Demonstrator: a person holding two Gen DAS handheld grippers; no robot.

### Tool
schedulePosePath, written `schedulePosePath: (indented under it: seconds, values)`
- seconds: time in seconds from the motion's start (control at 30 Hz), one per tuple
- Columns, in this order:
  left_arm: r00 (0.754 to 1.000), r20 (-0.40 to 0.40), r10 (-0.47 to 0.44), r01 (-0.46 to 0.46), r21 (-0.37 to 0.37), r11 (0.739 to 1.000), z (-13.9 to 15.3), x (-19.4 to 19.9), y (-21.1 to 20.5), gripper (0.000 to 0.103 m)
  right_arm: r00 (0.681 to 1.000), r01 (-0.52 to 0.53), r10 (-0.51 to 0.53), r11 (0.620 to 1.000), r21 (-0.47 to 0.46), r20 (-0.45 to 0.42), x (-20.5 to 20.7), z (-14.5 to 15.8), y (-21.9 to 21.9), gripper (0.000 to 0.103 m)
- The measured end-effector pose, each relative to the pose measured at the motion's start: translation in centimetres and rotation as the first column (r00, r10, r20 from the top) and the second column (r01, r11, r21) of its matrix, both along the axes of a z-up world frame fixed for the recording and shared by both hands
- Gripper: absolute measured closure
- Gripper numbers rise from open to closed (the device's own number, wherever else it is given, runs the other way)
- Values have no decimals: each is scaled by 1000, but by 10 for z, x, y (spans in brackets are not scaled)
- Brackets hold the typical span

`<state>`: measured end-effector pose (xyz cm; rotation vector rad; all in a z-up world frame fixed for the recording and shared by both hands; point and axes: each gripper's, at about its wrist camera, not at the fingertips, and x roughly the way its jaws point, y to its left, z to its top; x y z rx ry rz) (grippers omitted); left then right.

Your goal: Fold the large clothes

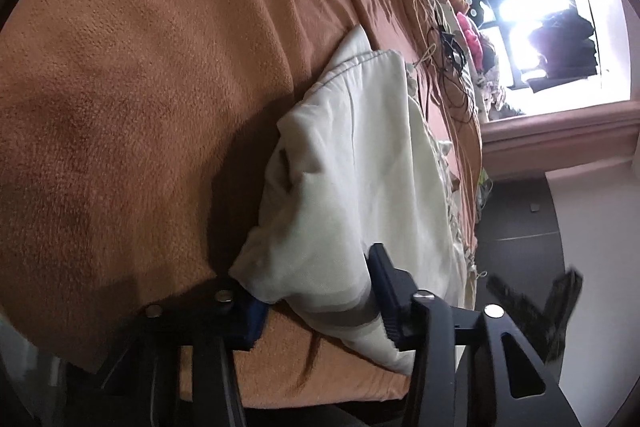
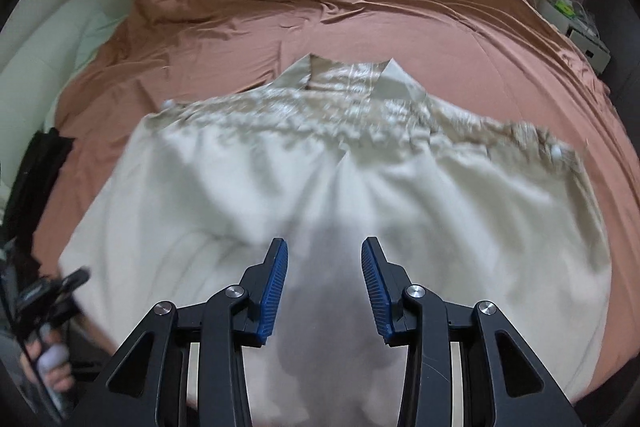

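The left gripper (image 1: 312, 291) is pinching the cream shirt's (image 2: 320, 179) edge, anchoring it on the bed (image 2: 400, 23). The right gripper (image 2: 324, 291) is hovering open and empty above it, freeing the laid cloth.

You will find nothing to read in either view: no words, labels, brand marks or numbers stand out anywhere you look
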<state>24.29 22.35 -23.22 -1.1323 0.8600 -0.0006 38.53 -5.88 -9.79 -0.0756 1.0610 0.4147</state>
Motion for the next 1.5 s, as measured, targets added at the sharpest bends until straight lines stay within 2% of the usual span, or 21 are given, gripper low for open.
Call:
schedulePosePath:
  seconds: [0.1, 0.2, 0.37, 0.6, 0.63, 0.7, 0.87, 1.2, 1.37, 1.5]
  values:
    - [1000, -8, 5, -5, 9, 1000, 0, 2, 2, 74, 1000, 9, -9, 999, 41, 1, -29, -3, -9, 64]
    - [1000, 4, 8, -8, 38, 999, 8, -1, -1, 83, 1000, 3, -3, 999, 40, -7, -52, -13, -13, 64]
    - [998, 58, -3, -1, 78, 997, 31, -8, -6, 88, 1000, 26, -26, 999, 35, -17, -78, -26, -22, 64]
    - [994, 109, -10, 2, 76, 997, 46, -8, -9, 90, 998, 34, -31, 996, 77, -46, -95, -36, -31, 65]
    - [994, 112, -11, 3, 75, 997, 47, -9, -9, 90, 998, 24, -20, 997, 69, -54, -96, -40, -28, 68]
    - [992, 122, -14, 5, 73, 997, 50, -9, -9, 90, 997, 13, -9, 999, 47, -75, -95, -52, -22, 76]
    - [990, 139, -28, 16, 83, 996, 56, -6, -11, 90, 988, 41, -33, 998, 44, -153, -71, -89, -16, 85]
    - [993, 118, -13, 3, 85, 996, 56, -1, -10, 90, 986, 68, -59, 996, 50, -156, 0, -99, -2, 100]
    - [989, 142, -29, 15, 96, 995, 72, 2, -16, 90, 984, 80, -64, 993, 92, -169, 31, -94, -4, 101]
    - [978, 197, -69, 46, 120, 992, 103, 11, -27, 90, 989, 75, -55, 986, 148, -136, 16, -74, -17, 93]
